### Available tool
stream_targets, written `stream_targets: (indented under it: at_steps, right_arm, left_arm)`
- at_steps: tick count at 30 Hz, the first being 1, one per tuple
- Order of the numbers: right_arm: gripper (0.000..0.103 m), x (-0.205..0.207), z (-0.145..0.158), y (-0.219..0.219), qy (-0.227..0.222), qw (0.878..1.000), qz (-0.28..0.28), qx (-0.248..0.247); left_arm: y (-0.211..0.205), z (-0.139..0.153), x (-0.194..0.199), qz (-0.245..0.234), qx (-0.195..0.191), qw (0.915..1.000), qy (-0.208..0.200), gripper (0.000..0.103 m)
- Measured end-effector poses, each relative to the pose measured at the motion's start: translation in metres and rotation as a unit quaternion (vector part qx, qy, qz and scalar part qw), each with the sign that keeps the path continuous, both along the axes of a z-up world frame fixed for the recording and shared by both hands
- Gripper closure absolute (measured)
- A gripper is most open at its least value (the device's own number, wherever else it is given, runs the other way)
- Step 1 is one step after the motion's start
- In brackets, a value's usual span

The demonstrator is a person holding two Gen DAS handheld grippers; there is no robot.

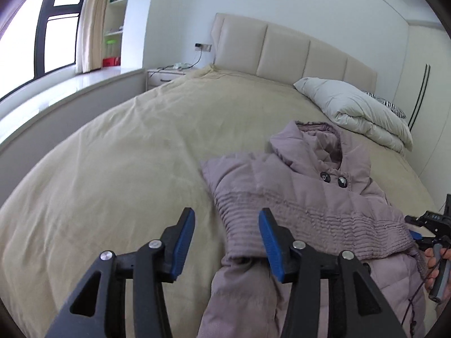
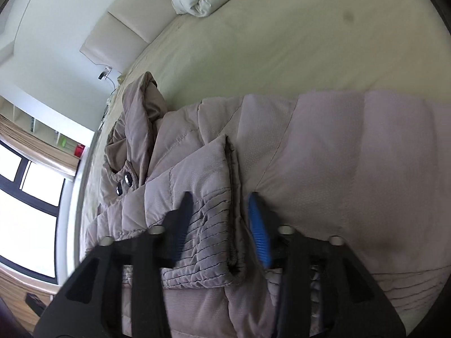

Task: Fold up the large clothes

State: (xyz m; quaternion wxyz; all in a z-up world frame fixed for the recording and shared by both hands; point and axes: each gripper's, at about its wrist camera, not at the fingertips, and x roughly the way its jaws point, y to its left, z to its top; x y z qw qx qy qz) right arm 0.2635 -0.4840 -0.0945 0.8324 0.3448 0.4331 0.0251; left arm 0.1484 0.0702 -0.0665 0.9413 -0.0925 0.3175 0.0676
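Mauve coat (image 1: 310, 197) on bed (image 1: 126, 155)

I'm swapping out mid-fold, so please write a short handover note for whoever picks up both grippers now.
Left gripper: open, nothing between the pads, above the jacket's left edge.
Right gripper: open, straddling the ribbed cuff of the folded-in sleeve, not pinching it.
Mauve quilted hooded jacket: flat on the beige bedspread, hood toward the padded headboard.
Done: both sleeves appear folded across the chest.
Left: fold the body and tidy the hood.

Beige bedspread (image 1: 126, 146), white folded duvet (image 1: 358, 112), padded headboard (image 1: 282, 45).
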Motion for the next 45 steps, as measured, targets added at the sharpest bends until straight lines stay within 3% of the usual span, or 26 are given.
stream_targets:
  at_steps: [3,5,8,10,12,14,17,19,21,22,24,27,31,33,35,37,40,42,45]
  right_arm:
    - [0.030,-0.011,0.026,-0.002,-0.040,0.999,-0.021,-0.012]
    - [0.030,-0.011,0.038,0.004,-0.036,0.999,-0.006,-0.029]
    - [0.030,-0.008,0.052,0.032,-0.050,0.996,0.061,-0.053]
    - [0.030,-0.004,0.045,0.059,-0.035,0.989,0.105,-0.102]
    - [0.030,0.009,0.019,0.076,0.004,0.984,0.117,-0.132]
    - [0.030,0.016,-0.008,0.077,0.034,0.981,0.110,-0.157]
    - [0.030,0.019,-0.004,0.082,0.037,0.981,0.100,-0.160]
    - [0.030,0.007,0.016,0.082,0.005,0.985,0.090,-0.145]
    - [0.030,0.000,0.027,0.085,-0.034,0.987,0.084,-0.136]
    - [0.030,-0.001,0.025,0.087,-0.032,0.986,0.087,-0.139]
    - [0.029,0.012,-0.002,0.092,0.026,0.983,0.113,-0.139]
    - [0.030,0.009,0.005,0.087,0.023,0.983,0.118,-0.142]
    - [0.030,-0.048,0.041,0.041,-0.037,0.998,0.031,-0.034]
    - [0.030,-0.090,0.039,0.007,-0.051,0.997,-0.024,0.045]
    - [0.029,-0.138,0.023,-0.032,-0.039,0.989,-0.086,0.111]
    - [0.030,-0.189,0.005,-0.065,-0.032,0.971,-0.166,0.168]
    - [0.030,-0.262,-0.020,-0.108,-0.042,0.923,-0.299,0.239]
    - [0.035,-0.298,-0.034,-0.132,-0.062,0.890,-0.367,0.262]
    - [0.039,-0.326,-0.038,-0.159,-0.077,0.862,-0.413,0.283]
  left_arm:
    - [-0.012,-0.006,0.053,-0.028,0.053,0.9979,0.027,0.052]
    - [-0.017,-0.025,0.081,-0.036,0.090,0.9934,0.062,0.052]
    - [-0.010,-0.063,0.101,-0.035,0.081,0.9885,0.123,0.052]
    - [-0.012,-0.080,0.097,-0.034,0.107,0.9857,0.125,0.051]
    - [-0.012,-0.088,0.094,-0.037,0.120,0.9846,0.121,0.050]
    - [-0.005,-0.091,0.096,-0.038,0.102,0.9856,0.129,0.043]
    - [0.013,-0.087,0.101,-0.037,0.049,0.9876,0.144,0.039]
    - [0.010,-0.075,0.093,-0.025,0.061,0.9903,0.122,0.039]
    - [0.000,-0.072,0.082,-0.015,0.098,0.9906,0.094,0.040]
    - [-0.004,-0.081,0.083,-0.021,0.103,0.9887,0.106,0.039]
    - [-0.001,-0.095,0.091,-0.028,0.083,0.9876,0.130,0.038]
    - [0.008,-0.086,0.092,-0.022,0.052,0.9889,0.137,0.036]
    - [-0.003,-0.059,0.068,-0.002,0.084,0.9916,0.098,0.037]
    - [-0.014,-0.046,0.053,-0.014,0.070,0.9948,0.073,0.037]
    - [-0.033,-0.039,0.042,-0.048,0.050,0.9957,0.062,0.037]
    - [-0.053,-0.037,0.036,-0.078,0.032,0.9947,0.058,0.036]
    - [-0.080,-0.043,0.035,-0.115,-0.019,0.9900,0.079,0.035]
    - [-0.097,-0.048,0.034,-0.131,-0.034,0.9867,0.091,0.035]
    - [-0.119,-0.051,0.027,-0.155,-0.040,0.9824,0.097,0.035]
